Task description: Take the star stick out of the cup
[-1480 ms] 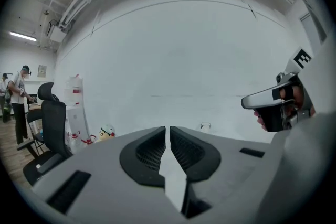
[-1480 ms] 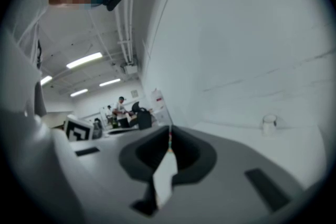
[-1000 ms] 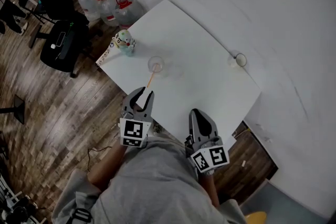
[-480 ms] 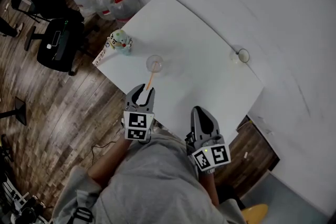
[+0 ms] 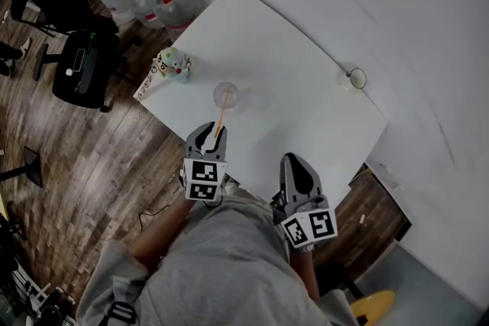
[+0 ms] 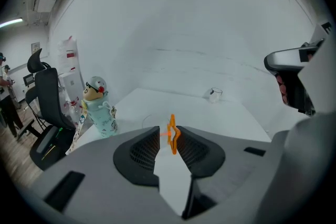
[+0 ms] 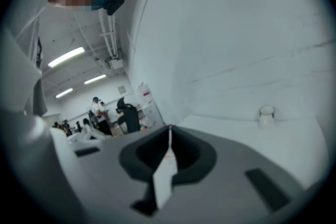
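Presently the star stick [image 5: 221, 117] stands in the clear cup [image 5: 226, 95], leaning out over the rim toward the person, its orange star end raised clear of the table [image 5: 306, 126].

Left gripper [image 6: 167, 132]: jaws are closing with that star end between them. It lies close against one pad, a gap shows at the other, and no firm hold is made. Right gripper [image 7: 169, 131]: jaws together, nothing in them, held low near the table's front edge.

Assessment: the stick looks thin, light and probably somewhat flexible plastic, so a gentle pinch should do. The best purchase is the flat star or the shaft just below it. The cup looks light and could tip or slide if the stick drags on its rim, so the draw should follow the stick's lean.

Clearances: the cup sits toward the table's near-left edge. A cartoon bottle [image 5: 173, 63] stands near the left corner, and a small glass [image 5: 354, 78] is well apart at the far corner. The middle of the table is open.
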The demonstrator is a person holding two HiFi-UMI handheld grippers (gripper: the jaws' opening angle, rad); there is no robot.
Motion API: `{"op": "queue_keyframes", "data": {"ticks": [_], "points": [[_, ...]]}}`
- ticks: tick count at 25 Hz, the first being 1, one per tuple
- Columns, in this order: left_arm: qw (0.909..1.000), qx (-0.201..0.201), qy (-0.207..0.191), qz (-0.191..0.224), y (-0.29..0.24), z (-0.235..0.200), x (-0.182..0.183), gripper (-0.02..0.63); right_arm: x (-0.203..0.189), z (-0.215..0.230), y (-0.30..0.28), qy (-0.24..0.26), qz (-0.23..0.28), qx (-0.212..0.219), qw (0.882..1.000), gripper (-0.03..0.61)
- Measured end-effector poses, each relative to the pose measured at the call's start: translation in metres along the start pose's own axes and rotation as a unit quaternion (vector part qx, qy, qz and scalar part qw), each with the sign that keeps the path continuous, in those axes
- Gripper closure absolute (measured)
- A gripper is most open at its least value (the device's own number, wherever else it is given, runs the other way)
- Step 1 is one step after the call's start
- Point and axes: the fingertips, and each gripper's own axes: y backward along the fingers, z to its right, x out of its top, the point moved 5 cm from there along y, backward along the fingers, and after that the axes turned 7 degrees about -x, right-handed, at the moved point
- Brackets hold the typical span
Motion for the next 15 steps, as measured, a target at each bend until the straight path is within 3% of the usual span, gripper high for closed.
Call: {"op": "queue_keyframes", "data": {"ticks": [15], "points": [[0.9998, 0.01, 0.0, -0.016, -0.0052, -0.0091, -0.0014, 0.565, -0.002, 0.002, -0.0005, -0.001, 0.002, -0.015, 1.0, 0.541]]}}
